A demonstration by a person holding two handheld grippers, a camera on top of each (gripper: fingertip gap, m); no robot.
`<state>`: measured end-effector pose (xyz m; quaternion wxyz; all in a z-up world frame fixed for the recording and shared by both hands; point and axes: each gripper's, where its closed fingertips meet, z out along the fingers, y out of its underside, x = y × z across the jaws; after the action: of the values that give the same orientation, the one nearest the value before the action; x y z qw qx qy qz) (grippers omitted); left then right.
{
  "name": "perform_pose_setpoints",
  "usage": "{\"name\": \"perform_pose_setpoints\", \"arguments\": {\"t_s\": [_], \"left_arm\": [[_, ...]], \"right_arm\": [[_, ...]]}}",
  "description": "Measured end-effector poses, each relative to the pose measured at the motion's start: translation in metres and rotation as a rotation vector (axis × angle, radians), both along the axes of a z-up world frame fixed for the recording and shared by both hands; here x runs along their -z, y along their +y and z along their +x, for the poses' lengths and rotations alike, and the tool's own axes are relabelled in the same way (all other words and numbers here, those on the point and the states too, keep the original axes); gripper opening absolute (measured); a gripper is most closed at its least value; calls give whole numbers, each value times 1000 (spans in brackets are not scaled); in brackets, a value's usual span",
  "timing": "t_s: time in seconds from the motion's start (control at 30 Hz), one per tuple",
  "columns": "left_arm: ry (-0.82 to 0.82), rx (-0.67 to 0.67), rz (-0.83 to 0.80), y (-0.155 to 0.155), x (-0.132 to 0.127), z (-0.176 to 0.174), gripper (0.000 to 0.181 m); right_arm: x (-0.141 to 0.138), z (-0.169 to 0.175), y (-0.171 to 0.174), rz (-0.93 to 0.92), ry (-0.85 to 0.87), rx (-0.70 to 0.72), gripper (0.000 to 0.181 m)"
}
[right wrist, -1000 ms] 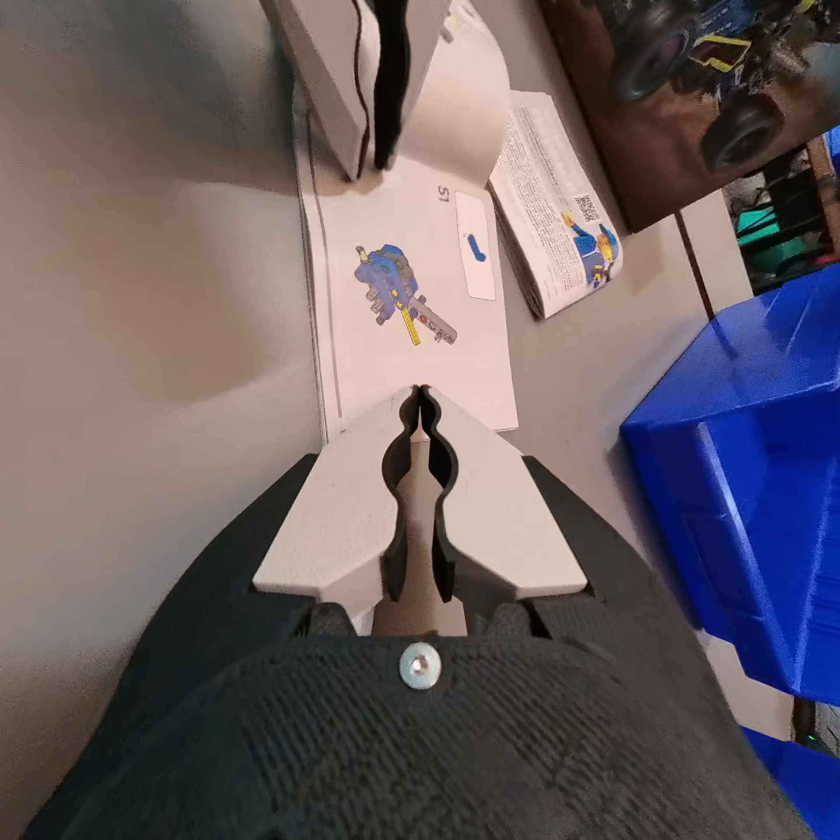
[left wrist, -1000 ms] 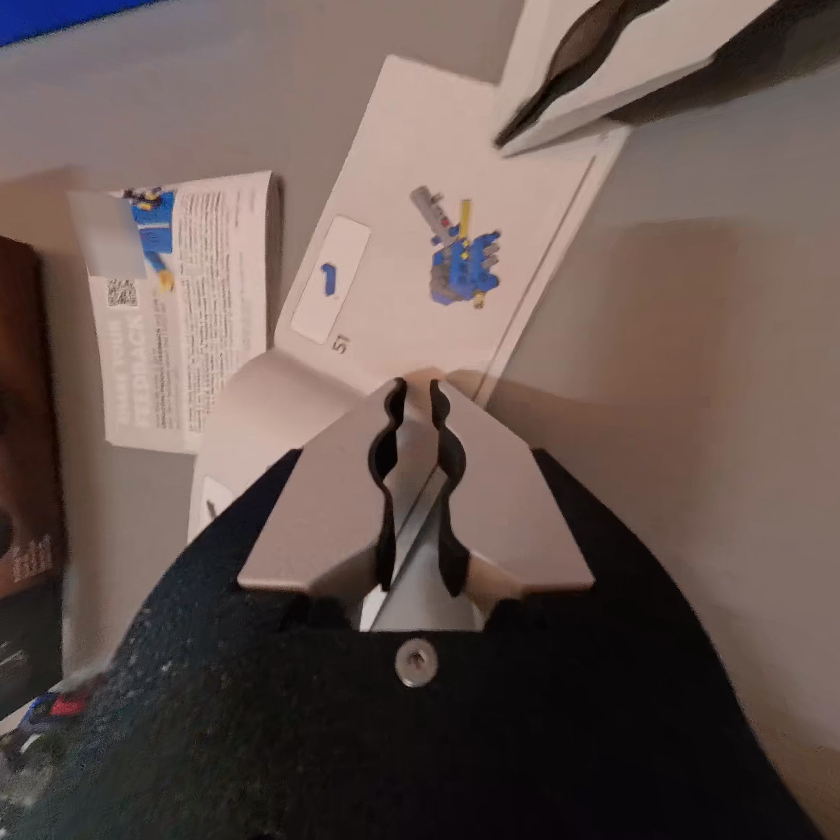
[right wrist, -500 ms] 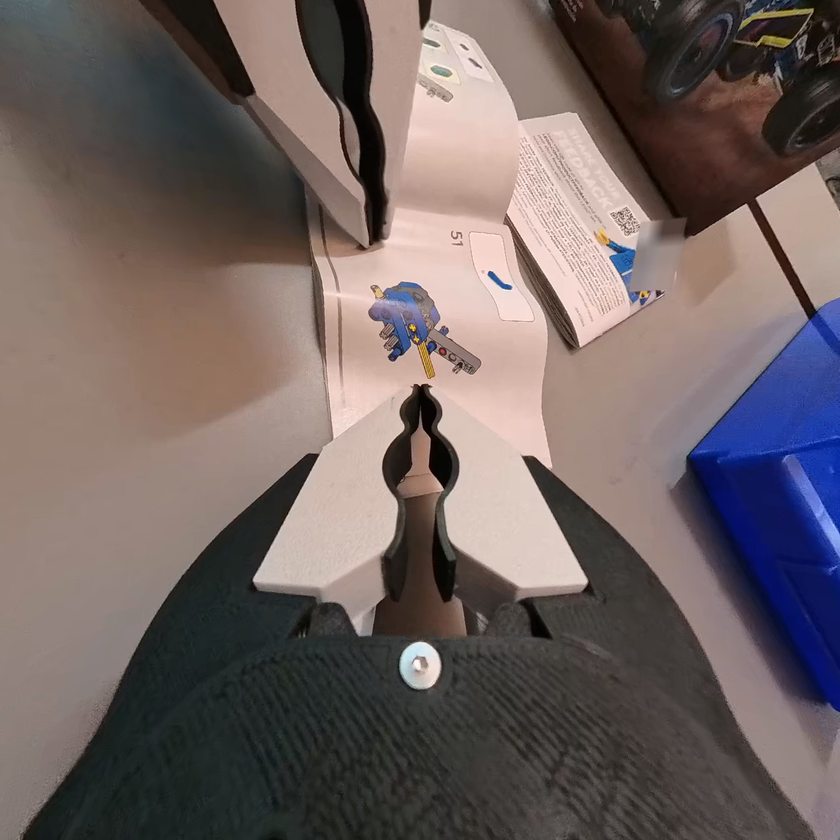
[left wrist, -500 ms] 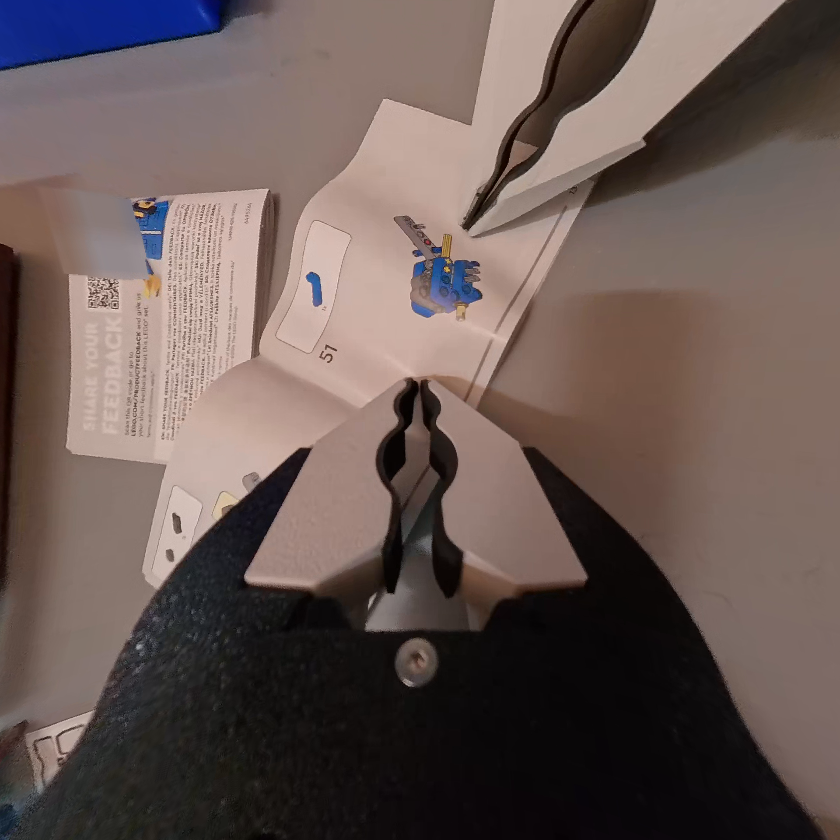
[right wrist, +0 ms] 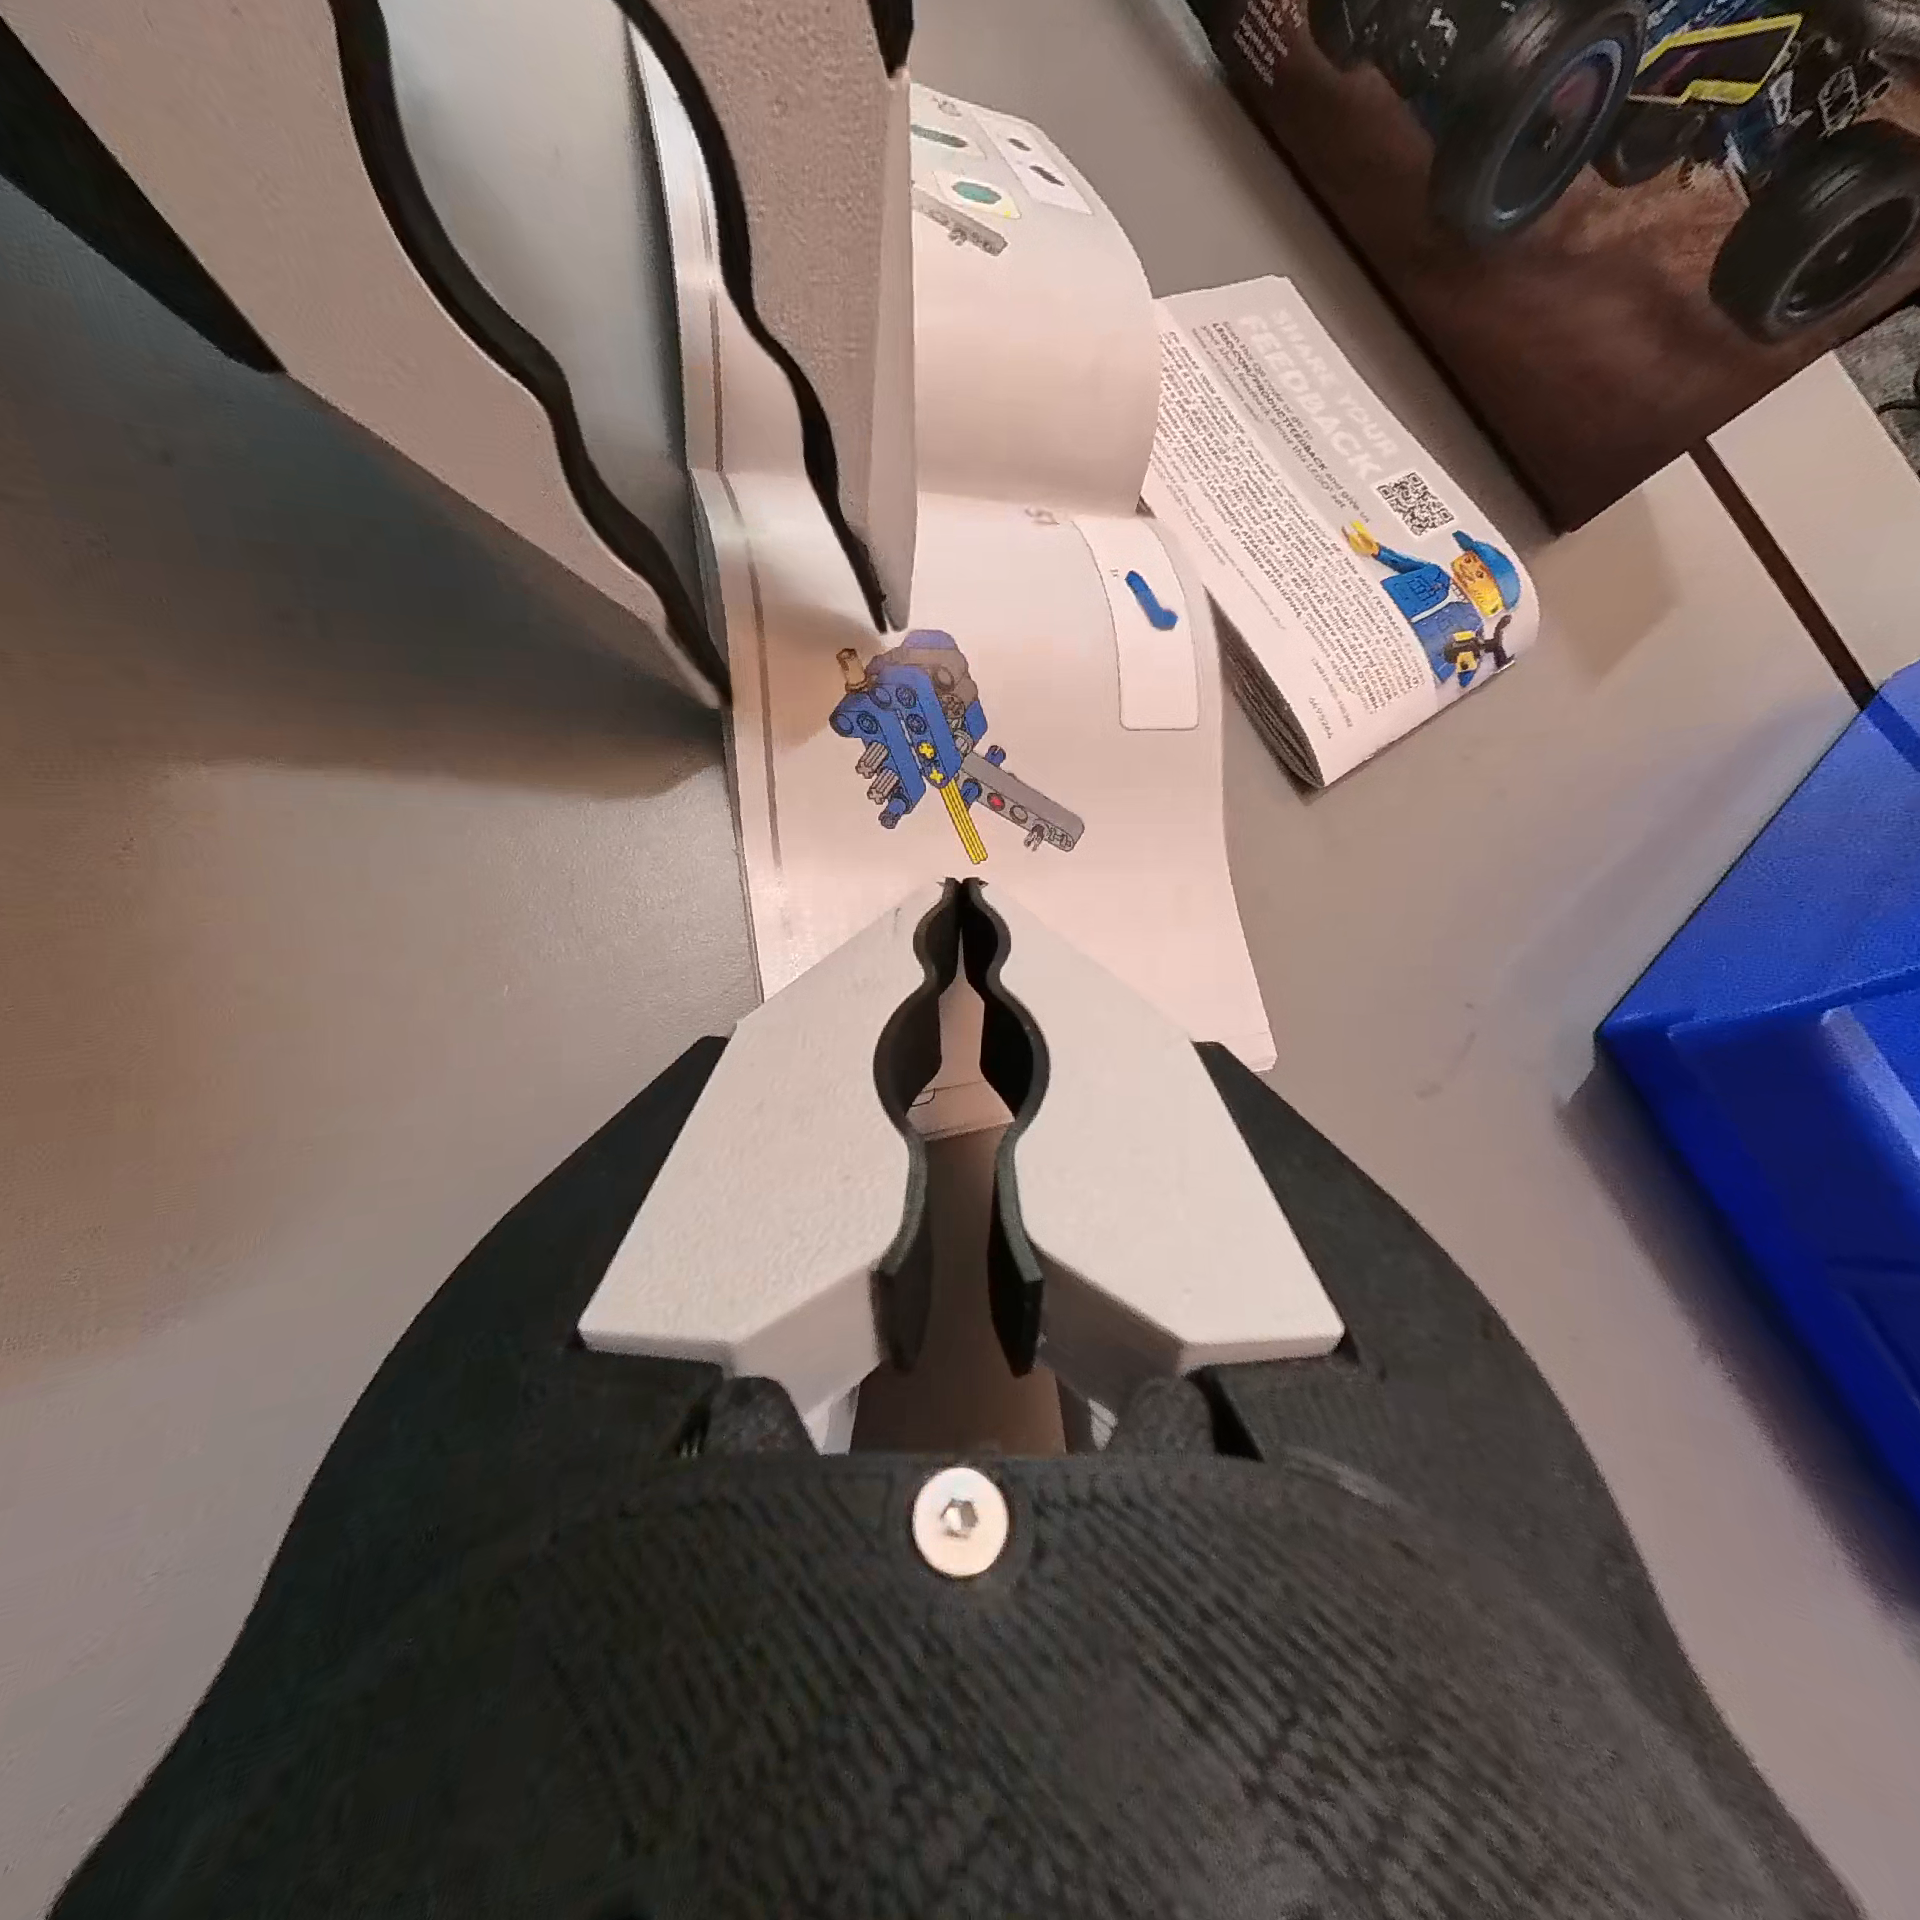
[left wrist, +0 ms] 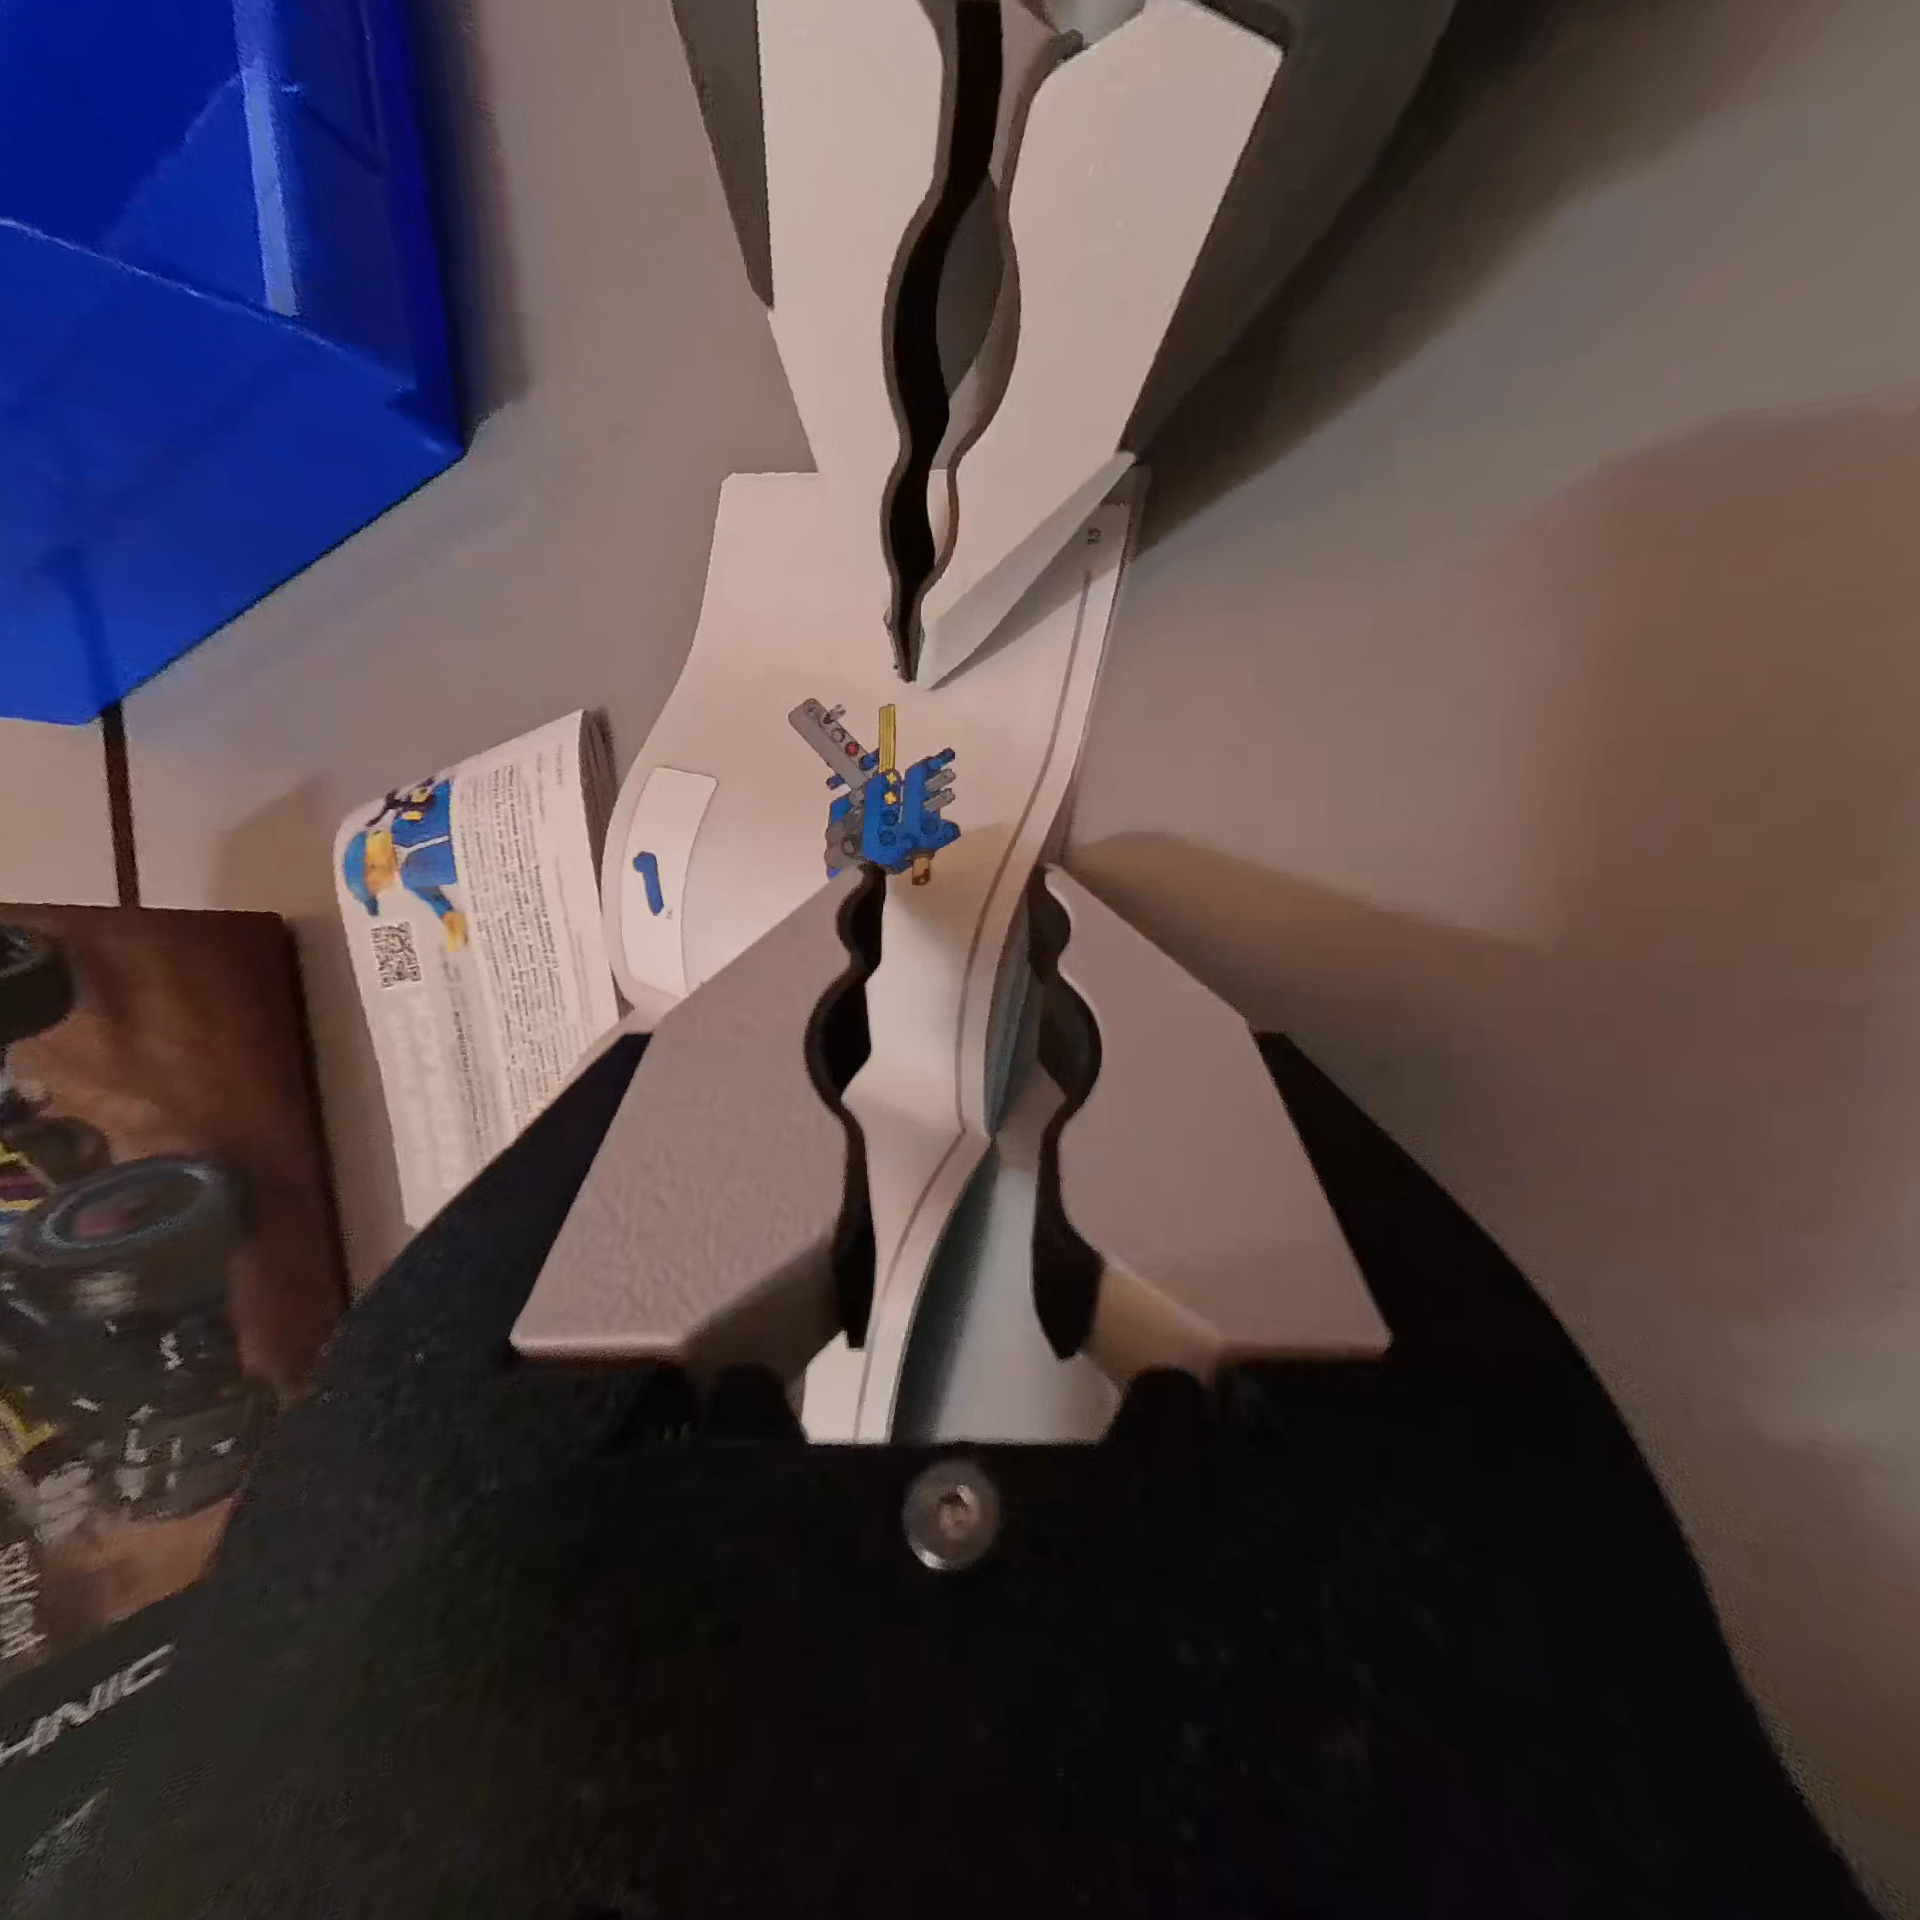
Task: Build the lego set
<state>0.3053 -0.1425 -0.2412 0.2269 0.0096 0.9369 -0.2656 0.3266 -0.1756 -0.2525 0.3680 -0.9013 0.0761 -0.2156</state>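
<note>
While lifted page edge (left wrist: 935, 1091) sits between left gripper (left wrist: 951, 883) fingers.

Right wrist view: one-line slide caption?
Right gripper, jaws shut, over the open instruction booklet; left gripper open astride its edge.

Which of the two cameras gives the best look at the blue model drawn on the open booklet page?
The right wrist view: the drawing lies whole and sharp on the open booklet, ahead of the right gripper. In the left wrist view the drawing is smaller, its lower edge hidden behind the left gripper.
</note>
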Motion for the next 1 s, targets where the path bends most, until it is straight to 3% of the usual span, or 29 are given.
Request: {"name": "perform_pose_setpoints", "arguments": {"t_s": [0.1,0.23,0.4,0.53,0.63,0.8,0.9,1.0], "left_arm": [[-44,6,15,1,-3,0,20],[-92,2,-21,-1,-11,-2,1],[-96,-57,-105,2,-14,-1,0],[-96,-123,-189,3,-22,2,0],[-70,-235,-322,7,-35,9,0],[92,-527,-625,40,-53,26,0],[86,-731,-603,88,-42,43,6],[65,-843,-492,124,-29,48,14]], "right_arm": [[0,0,0,10,7,1,0],[-4,-4,-3,45,18,-26,0],[-46,21,-46,165,-89,180,0],[-28,22,-56,6,-134,203,0],[-7,20,-47,-82,-111,185,0],[0,16,-13,-96,-166,97,0],[0,15,-12,-119,-174,89,0],[0,14,-12,-110,-155,88,0]]}}
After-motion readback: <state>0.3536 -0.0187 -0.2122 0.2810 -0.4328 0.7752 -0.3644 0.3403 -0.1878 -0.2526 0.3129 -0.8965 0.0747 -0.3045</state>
